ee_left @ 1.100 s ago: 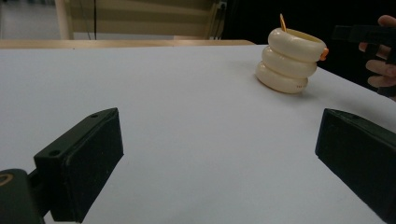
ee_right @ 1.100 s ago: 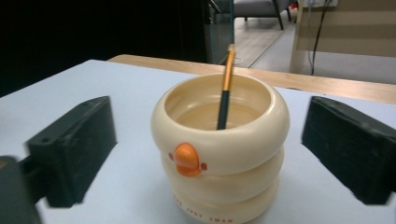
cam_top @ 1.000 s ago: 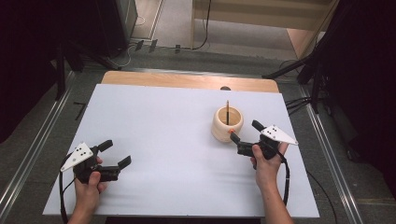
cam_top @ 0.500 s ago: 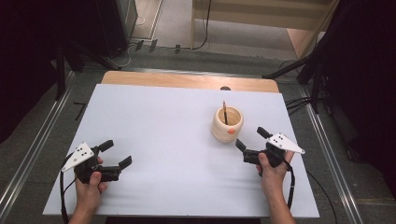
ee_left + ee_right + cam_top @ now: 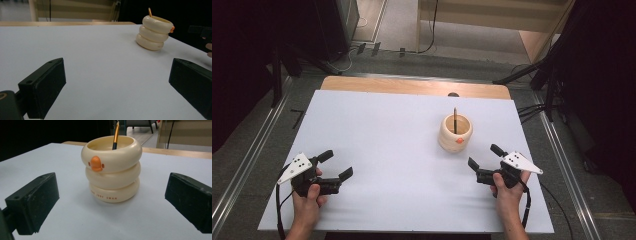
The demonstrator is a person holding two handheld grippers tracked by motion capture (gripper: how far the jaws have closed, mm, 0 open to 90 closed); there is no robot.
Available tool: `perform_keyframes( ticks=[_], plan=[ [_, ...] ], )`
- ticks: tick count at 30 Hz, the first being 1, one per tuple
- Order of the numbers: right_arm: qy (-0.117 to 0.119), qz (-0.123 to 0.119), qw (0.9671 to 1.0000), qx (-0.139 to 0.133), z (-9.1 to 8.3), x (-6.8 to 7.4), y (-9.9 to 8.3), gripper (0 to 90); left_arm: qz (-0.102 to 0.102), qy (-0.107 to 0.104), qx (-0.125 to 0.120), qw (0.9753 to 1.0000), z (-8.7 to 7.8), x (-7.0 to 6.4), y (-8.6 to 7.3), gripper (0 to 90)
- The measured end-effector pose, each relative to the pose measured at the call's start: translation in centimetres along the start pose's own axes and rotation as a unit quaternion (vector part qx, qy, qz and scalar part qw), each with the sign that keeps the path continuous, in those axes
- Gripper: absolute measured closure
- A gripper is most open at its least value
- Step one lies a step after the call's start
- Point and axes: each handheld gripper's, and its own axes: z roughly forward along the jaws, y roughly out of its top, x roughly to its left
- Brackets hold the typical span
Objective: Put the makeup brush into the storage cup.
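Cream holder (image 5: 113, 171) lettered "JUDY SWAN", pencil (image 5: 115, 135) inside, frame centre, between right gripper's (image 5: 488, 162) released jaws; left gripper (image 5: 335, 164) likewise released.

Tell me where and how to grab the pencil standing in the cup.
Grip the pencil on the shaft above the cup rim, coming from above with the right hand-held gripper. Only that upper part stands clear; the ringed wall hides the rest.
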Motion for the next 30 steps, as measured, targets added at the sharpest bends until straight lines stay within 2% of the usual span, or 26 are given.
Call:
perform_keyframes(
  ticks=[8,19,30],
  plan=[
    [-0.005,0.004,1.0,0.004,-0.9,-0.3,-1.1,0.0,0.0,-0.001,0.0,1.0,0.0,0.0,0.0,1.6],
    [-0.004,0.002,1.0,-0.001,-2.1,0.3,-0.9,0.0,0.002,0.002,-0.001,1.0,-0.2,0.2,0.1,1.6],
    [-0.01,0.011,0.9999,-0.005,-3.1,0.4,-1.1,0.0,-0.001,0.009,-0.011,0.9999,-0.8,0.7,0.2,1.6]
  ],
)
